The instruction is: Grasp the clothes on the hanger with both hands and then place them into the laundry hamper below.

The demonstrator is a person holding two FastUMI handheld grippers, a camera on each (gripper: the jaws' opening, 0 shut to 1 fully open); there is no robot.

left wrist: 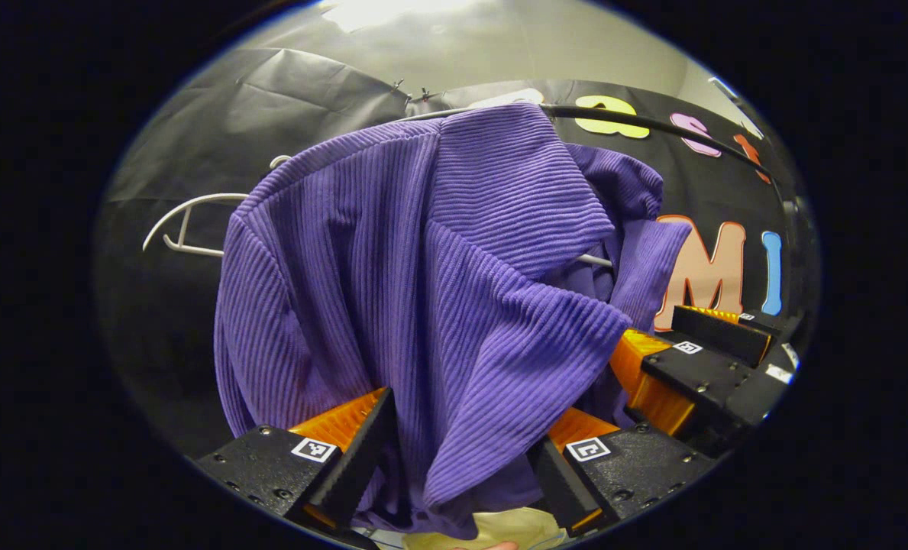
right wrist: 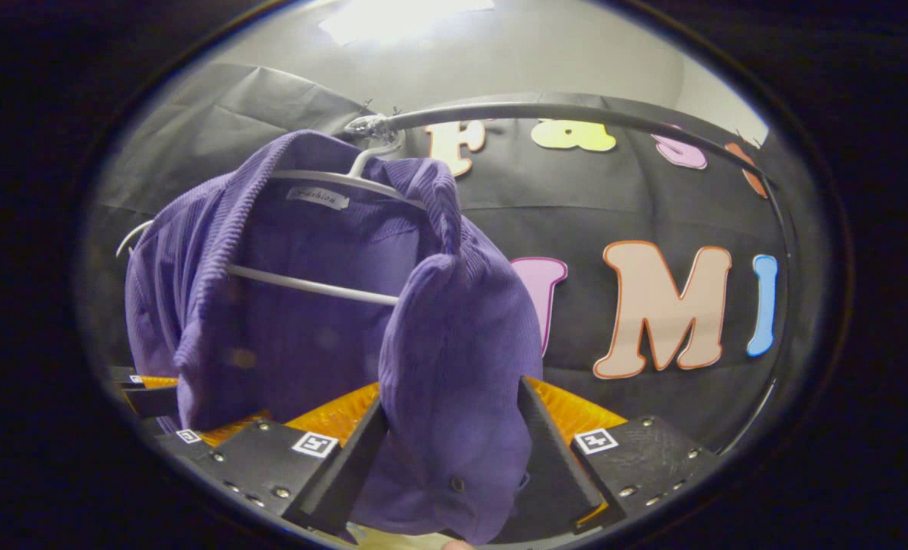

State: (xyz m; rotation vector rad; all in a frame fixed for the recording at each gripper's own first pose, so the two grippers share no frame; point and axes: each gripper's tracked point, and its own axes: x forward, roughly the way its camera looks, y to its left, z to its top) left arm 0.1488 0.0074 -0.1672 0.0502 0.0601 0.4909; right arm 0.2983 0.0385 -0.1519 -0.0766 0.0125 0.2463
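A purple ribbed garment point(left wrist: 423, 290) is seen draped over a white hanger point(left wrist: 186, 225), which is hooked on a dark curved rail point(right wrist: 560, 107) in front of the black booth wall. In the left gripper view, a fold of the garment is hung down between the fingers of the left gripper point(left wrist: 461, 466), below the hanger; the cloth is flanked closely by both black fingers and appears to be clamped by them, though the contact of the pads is partly hidden by the fabric. Beside the garment's lower right edge in that view, the right gripper point(left wrist: 690, 367) is seen with its orange-backed fingers set against the cloth. In the right gripper view, the garment's open collar and an inner label point(right wrist: 316, 197) are shown just under the hanger's hook, and the hanger's lower bar point(right wrist: 308, 284) is crossed by the open front. A thick bunch of the garment's front edge is held between the fingers of the right gripper point(right wrist: 450, 458), with both inner faces pressed against it and a small button point(right wrist: 458, 483) visible on the gripped part. To the lower left of the garment in that view, part of the left gripper point(right wrist: 156, 397) is visible against the cloth. The garment is thus found on the hanger, up at the rail
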